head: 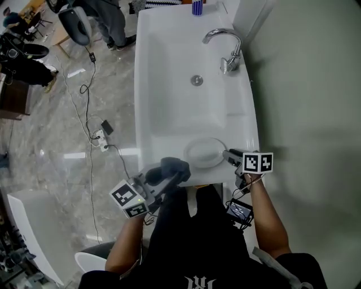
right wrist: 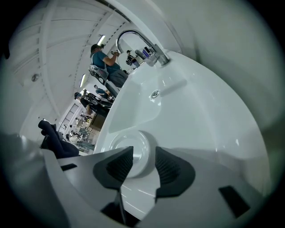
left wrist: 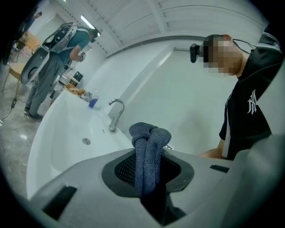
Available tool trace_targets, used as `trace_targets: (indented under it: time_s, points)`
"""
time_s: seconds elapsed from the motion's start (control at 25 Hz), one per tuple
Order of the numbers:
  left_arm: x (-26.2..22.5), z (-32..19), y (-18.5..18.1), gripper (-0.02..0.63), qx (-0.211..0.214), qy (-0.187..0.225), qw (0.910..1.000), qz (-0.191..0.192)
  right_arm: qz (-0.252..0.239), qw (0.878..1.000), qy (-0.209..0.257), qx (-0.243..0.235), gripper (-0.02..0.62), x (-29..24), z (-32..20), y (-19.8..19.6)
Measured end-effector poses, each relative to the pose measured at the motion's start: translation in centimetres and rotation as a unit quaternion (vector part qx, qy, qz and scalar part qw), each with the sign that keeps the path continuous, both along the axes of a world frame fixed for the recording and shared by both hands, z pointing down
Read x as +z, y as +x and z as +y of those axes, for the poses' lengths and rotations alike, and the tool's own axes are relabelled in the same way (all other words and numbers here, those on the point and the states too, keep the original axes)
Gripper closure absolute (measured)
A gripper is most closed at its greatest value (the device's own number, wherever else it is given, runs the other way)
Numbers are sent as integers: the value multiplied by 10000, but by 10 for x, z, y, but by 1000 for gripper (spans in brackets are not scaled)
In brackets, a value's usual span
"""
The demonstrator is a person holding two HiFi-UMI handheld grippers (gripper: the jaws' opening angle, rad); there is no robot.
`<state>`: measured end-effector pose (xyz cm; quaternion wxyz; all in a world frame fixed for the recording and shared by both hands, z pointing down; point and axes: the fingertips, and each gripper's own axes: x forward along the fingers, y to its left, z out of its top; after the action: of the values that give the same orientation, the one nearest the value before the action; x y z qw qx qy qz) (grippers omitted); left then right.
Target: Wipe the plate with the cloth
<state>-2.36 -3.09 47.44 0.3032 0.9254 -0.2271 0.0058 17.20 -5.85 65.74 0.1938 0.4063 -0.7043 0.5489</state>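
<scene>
A white plate (head: pixel 204 152) lies on the near ledge of the white sink counter (head: pixel 242 121). My right gripper (head: pixel 228 155) reaches in from the plate's right edge, pointing down at it. In the right gripper view its jaws (right wrist: pixel 139 165) stand open, with the plate's rim (right wrist: pixel 131 149) showing in the gap and neither pad pressing on it. My left gripper (head: pixel 169 179) sits just left of the plate, shut on a bunched dark blue-grey cloth (head: pixel 172 167). In the left gripper view the cloth (left wrist: pixel 149 149) sticks up in a knot from between the pads (left wrist: pixel 127 169).
The sink basin (head: pixel 180 84) with its drain (head: pixel 196 80) lies beyond the plate, and a chrome faucet (head: pixel 225 48) stands at the back right. A blue cup (head: pixel 197 7) stands at the far end. Cables and a power strip (head: pixel 100 135) lie on the floor at left; people stand far off.
</scene>
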Motion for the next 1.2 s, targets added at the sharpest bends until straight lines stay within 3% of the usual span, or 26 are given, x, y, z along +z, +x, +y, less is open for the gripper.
trace_targets:
  time_s: [0.32, 0.44, 0.56, 0.72, 0.88, 1.08, 1.2]
  points:
    - [3, -4, -1, 541, 11, -106, 9999, 14, -190, 9994, -289, -46, 467, 10, 6, -10]
    - [10, -3, -2, 541, -32, -200, 9998, -17, -326, 9987, -373, -83, 509, 16, 7, -12]
    - [13, -4, -2, 541, -74, -201, 9998, -46, -645, 9962, -561, -164, 554, 21, 8, -19]
    - [12, -4, -3, 541, -152, -185, 9997, -60, -1236, 9892, -746, -258, 568, 19, 10, -32]
    - [10, -4, -4, 541, -233, -124, 9996, -65, -1716, 9844, -369, -158, 583, -3, 3, -38]
    - [-7, -5, -3, 541, -255, 64, 9997, -19, -1633, 9847, 588, -126, 583, -44, -6, -32]
    - [-25, -6, 5, 541, -216, 217, 9995, -19, -1798, 9763, 1203, 40, 584, -87, -10, -31]
